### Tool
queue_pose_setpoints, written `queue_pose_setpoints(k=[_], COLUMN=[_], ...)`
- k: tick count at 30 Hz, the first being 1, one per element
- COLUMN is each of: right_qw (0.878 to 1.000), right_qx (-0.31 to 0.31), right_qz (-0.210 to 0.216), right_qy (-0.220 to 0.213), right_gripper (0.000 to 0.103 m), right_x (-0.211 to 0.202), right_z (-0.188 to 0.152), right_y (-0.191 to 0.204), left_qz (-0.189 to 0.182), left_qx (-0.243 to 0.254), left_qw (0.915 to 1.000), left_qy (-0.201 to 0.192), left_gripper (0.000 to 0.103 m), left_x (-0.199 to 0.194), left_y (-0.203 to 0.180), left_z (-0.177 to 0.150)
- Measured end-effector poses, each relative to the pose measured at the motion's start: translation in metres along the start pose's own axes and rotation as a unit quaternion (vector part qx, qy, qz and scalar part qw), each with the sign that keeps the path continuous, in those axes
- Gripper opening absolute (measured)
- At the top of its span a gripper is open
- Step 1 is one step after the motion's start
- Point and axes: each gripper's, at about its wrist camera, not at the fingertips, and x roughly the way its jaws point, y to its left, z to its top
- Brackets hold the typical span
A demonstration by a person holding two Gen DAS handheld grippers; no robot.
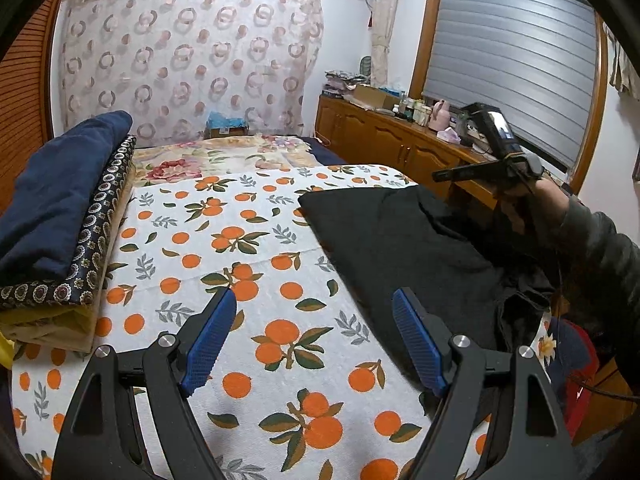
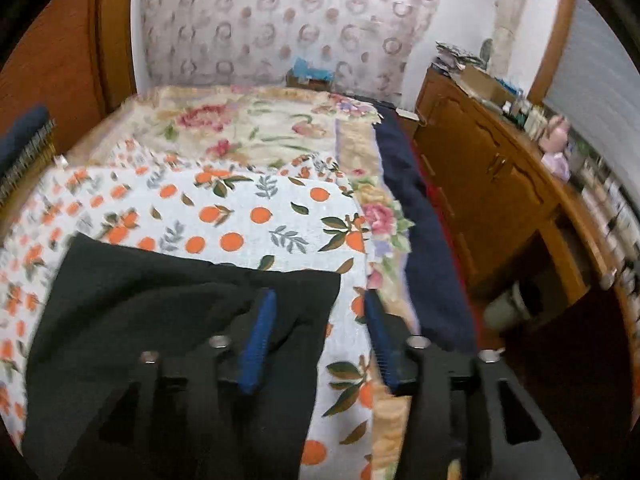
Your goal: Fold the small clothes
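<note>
From my left claw's camera, my left claw (image 1: pixel 314 304) stands wide, its blue pads (image 1: pixel 208 344) hovering over the orange-print cloth (image 1: pixel 248 248) with nothing between them. The black garment (image 1: pixel 400 240) lies on that cloth to the right of this claw, its near edge passing just behind the right pad; whether they touch I cannot tell. At far left sits a stack of folded clothes (image 1: pixel 60 220), a navy piece on top, a dark patterned one under it, yellowish ones below. An open cardboard box (image 1: pixel 370 96) rests on the wooden cabinet (image 1: pixel 400 140); its contents are too small to read. This view alone shows my right claw (image 1: pixel 440 176) from outside, raised above the garment's far right side in my gloved hand (image 1: pixel 520 200); its spread is hidden here.

From my right claw's camera, blurred, my right claw (image 2: pixel 320 300) is partly spread and holds nothing. The black garment (image 2: pixel 160 312) lies below and left of it, under the left pad (image 2: pixel 258 344); the right pad hangs over the cloth's edge. Only here do I see the floral bedspread (image 2: pixel 260 128) and a navy strip (image 2: pixel 424 240) along the bed's right side.
</note>
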Motion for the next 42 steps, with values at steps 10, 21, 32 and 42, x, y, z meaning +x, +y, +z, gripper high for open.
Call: queue_pose_setpoints(k=[10, 21, 32, 42], right_qw=[0.993, 0.991, 0.987, 0.987], right_qx=[-0.031, 0.012, 0.024, 0.016], right_qz=[0.108, 0.129, 0.161, 0.162], right_qy=[-0.047, -0.03, 0.014, 0.016], right_gripper=[0.054, 0.054, 0.054, 0.052], right_x=[-0.09, -0.149, -0.14, -0.13], right_z=[-0.09, -0.162, -0.171, -0.171], right_y=[0.03, 0.025, 0.014, 0.037], left_qz=[-0.006, -0.02, -0.021, -0.027], left_qx=[0.006, 0.018, 0.02, 0.023], left_qw=[0.9999, 0.9995, 0.9994, 0.999], left_qy=[0.008, 0.016, 0.02, 0.028], left_gripper=[0.081, 0.081, 0.081, 0.081], left_x=[0.008, 0.017, 0.018, 0.021], left_y=[-0.011, -0.028, -0.031, -0.036], left_z=[-0.005, -0.01, -0.012, -0.015])
